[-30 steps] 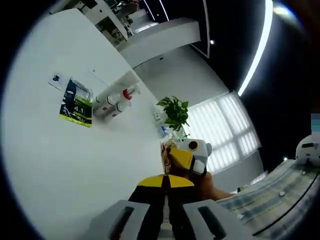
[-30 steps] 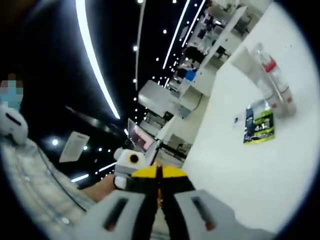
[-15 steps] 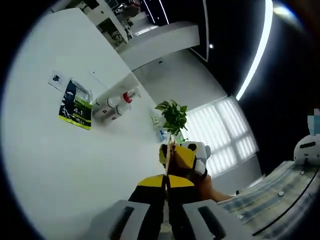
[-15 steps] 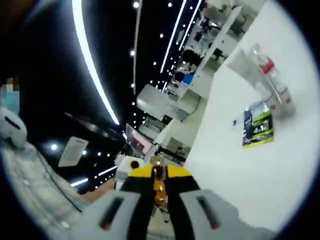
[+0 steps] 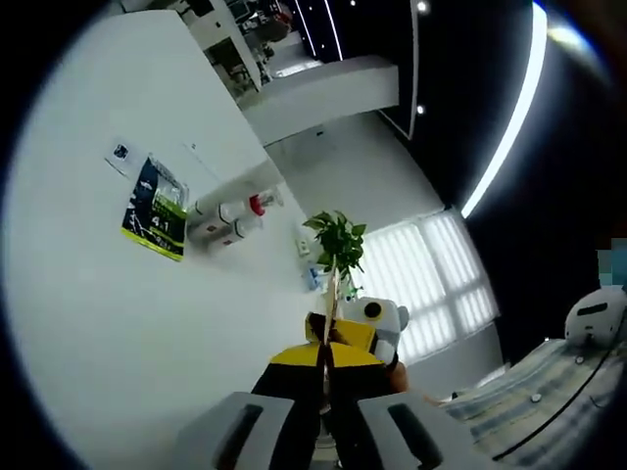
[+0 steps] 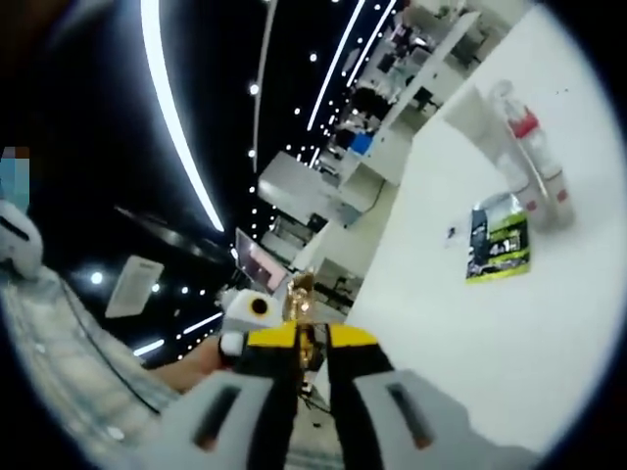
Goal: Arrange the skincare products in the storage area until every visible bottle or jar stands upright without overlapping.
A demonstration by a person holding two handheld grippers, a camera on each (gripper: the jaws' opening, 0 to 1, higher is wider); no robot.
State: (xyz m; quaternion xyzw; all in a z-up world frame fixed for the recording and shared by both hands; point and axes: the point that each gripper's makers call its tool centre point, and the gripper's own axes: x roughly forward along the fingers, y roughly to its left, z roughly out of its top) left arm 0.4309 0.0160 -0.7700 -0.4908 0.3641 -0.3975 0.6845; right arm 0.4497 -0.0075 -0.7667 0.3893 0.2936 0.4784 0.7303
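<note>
A slim golden item (image 5: pixel 334 294) rises edge-on from the tips of my left gripper (image 5: pixel 326 351), whose jaws are shut on it. The right gripper (image 5: pixel 364 323) meets it from the far side. In the right gripper view the golden item (image 6: pixel 298 292) stands up between the jaws of my right gripper (image 6: pixel 307 343), shut on it, with the left gripper (image 6: pixel 250 313) just behind. On the white table (image 5: pixel 118 343) a green sachet (image 5: pixel 155 209) lies flat beside clear bottles (image 5: pixel 235 217) with a red band, lying on their sides. The sachet (image 6: pixel 500 245), bottles (image 6: pixel 529 147) and a white tube (image 6: pixel 478 116) lie apart from both grippers.
A potted plant (image 5: pixel 336 235) stands beyond the table's far edge, before window blinds (image 5: pixel 431 264). Shelving (image 5: pixel 230 39) lines the room's back. A person's striped sleeve (image 5: pixel 529 401) shows at the lower right, and also as a striped sleeve (image 6: pixel 59 372) at the lower left.
The golden item now stands higher between the right jaws, which parted slightly around it. In the left gripper view it has turned from a broader shape to a thin edge. Both cameras shifted a little.
</note>
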